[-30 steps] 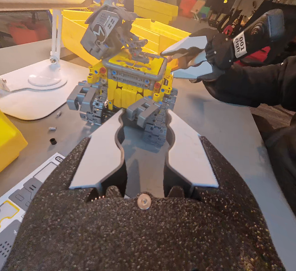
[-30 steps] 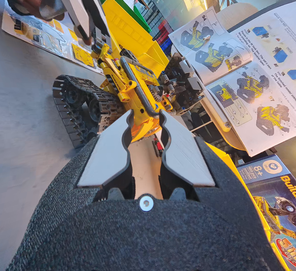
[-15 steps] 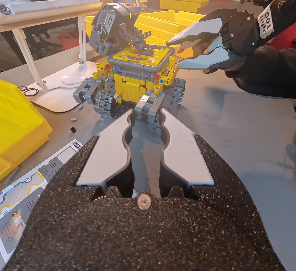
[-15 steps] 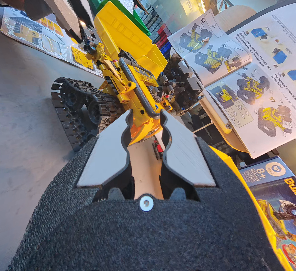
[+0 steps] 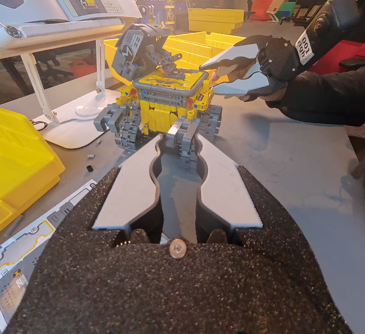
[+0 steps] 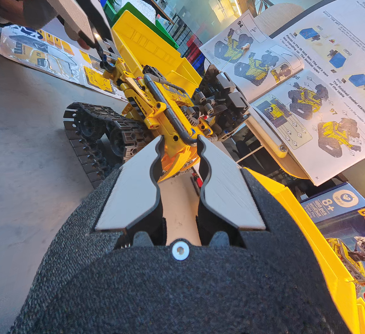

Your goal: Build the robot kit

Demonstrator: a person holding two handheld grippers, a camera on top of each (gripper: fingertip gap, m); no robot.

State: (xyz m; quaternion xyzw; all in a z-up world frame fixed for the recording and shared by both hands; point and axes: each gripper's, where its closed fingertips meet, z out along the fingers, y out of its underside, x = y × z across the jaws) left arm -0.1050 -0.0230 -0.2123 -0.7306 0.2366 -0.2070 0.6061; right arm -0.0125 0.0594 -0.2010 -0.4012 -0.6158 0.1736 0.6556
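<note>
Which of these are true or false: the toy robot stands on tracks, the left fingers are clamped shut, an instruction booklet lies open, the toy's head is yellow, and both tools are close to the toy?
1. The toy robot stands on grey tracks. True.
2. The left gripper is clamped shut. False: its fingers are apart around the toy's grey front claw.
3. An instruction booklet lies open on a stand. True.
4. The toy's head is yellow. False: it is dark grey.
5. The right gripper is close to the toy. True.
</note>
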